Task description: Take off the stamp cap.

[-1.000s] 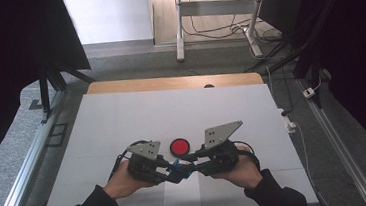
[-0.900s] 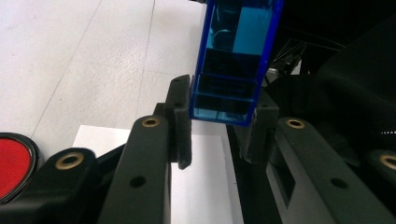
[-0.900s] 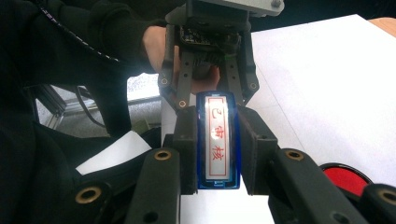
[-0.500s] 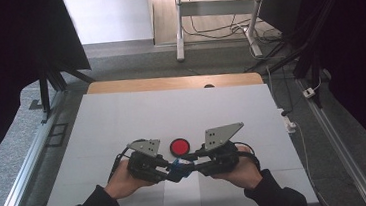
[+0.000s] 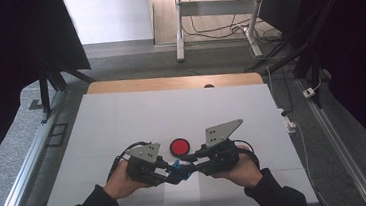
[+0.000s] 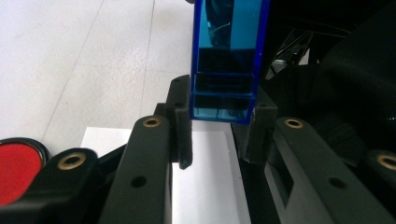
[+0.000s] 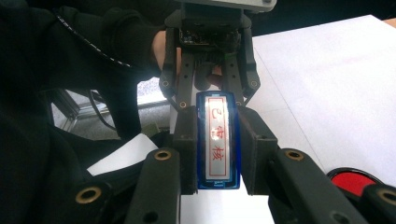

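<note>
While both the left gripper (image 5: 173, 175) and right gripper (image 5: 189, 169) pinch the translucent blue plastic stamp case (image 5: 177, 167) just beside the round red ink pad (image 5: 179, 146), the step in hand looks like pulling it apart; next move calls for a straight, steady separation.

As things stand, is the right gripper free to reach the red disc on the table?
Probably not yet: the right gripper is shut on the blue stamp, shared with the left gripper. The red disc lies close, unobstructed.

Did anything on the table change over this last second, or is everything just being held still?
Nothing visibly changed. The left tool and the right tool stay clamped on opposite ends of the blue stamp, held between them just above the white table. The red ink pad rests in the same spot behind them.
</note>
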The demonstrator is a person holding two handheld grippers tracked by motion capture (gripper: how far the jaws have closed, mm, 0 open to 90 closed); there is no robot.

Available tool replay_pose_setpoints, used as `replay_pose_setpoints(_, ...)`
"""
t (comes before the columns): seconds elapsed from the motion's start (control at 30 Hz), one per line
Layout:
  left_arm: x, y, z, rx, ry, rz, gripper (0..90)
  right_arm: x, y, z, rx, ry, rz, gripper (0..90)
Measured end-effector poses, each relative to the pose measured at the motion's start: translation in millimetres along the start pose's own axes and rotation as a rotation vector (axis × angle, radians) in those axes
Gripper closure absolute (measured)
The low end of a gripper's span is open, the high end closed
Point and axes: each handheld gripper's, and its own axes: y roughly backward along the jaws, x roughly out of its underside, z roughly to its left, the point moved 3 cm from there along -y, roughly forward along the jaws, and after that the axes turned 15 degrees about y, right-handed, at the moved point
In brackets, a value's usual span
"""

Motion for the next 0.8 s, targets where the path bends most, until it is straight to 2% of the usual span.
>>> replay_pose_setpoints(0.03, -0.2, 0.0, 1.1, 0.003, 0.022, 0.002, 69.2, 0.0, -0.1, 0.1, 0.005, 0.005, 0.002, 71.2)
replay_pose_setpoints(0.07, -0.2, 0.0, 1.1, 0.003, 0.022, 0.002, 69.2, 0.0, -0.1, 0.1, 0.005, 0.005, 0.002, 71.2)
replay_pose_setpoints(0.1, 0.0, -0.1, 2.2, 0.002, 0.034, 0.004, 69.2, -1.6, -1.1, 2.4, 0.037, 0.042, 0.026, 71.2)
replay_pose_setpoints(0.17, 0.5, -0.5, 2.9, -0.004, 0.040, 0.006, 69.2, -2.6, -1.6, 3.5, 0.042, 0.053, 0.033, 71.2)
replay_pose_setpoints(0.2, 0.5, -0.4, 3.1, -0.004, 0.043, 0.006, 69.2, -4.9, -2.5, 6.4, 0.064, 0.088, 0.050, 71.2)
replay_pose_setpoints(0.23, 0.5, -0.4, 2.6, -0.009, 0.035, 0.006, 69.2, -5.5, -2.7, 6.9, 0.065, 0.092, 0.052, 71.2)
replay_pose_setpoints(0.3, 0.5, -0.1, 1.0, -0.016, 0.013, 0.008, 69.2, -5.7, -2.5, 6.8, 0.058, 0.087, 0.052, 71.2)
replay_pose_setpoints(0.37, 0.9, 0.1, -1.9, -0.028, -0.030, 0.007, 69.2, -3.8, -1.6, 4.5, 0.029, 0.047, 0.028, 71.2)
replay_pose_setpoints(0.5, 1.3, 0.3, -2.3, -0.024, -0.038, 0.008, 69.3, -1.4, -1.8, 1.8, 0.005, 0.016, 0.007, 71.2)
replay_pose_setpoints(0.57, 1.1, 0.5, -0.5, -0.020, -0.004, 0.011, 69.3, -2.1, -1.8, 3.2, 0.026, 0.046, 0.021, 71.2)
replay_pose_setpoints(0.63, 1.4, 1.0, 0.9, -0.015, 0.012, 0.010, 69.3, -3.6, -1.6, 4.9, 0.043, 0.067, 0.027, 71.2)
replay_pose_setpoints(0.73, 2.6, 2.5, 3.2, -0.006, 0.050, -0.006, 69.3, -4.9, 0.5, 5.3, 0.063, 0.080, 0.021, 71.3)
replay_pose_setpoints(0.8, 3.2, 3.3, 3.8, -0.009, 0.055, -0.010, 69.3, -5.3, 2.8, 4.6, 0.058, 0.070, 0.002, 71.2)
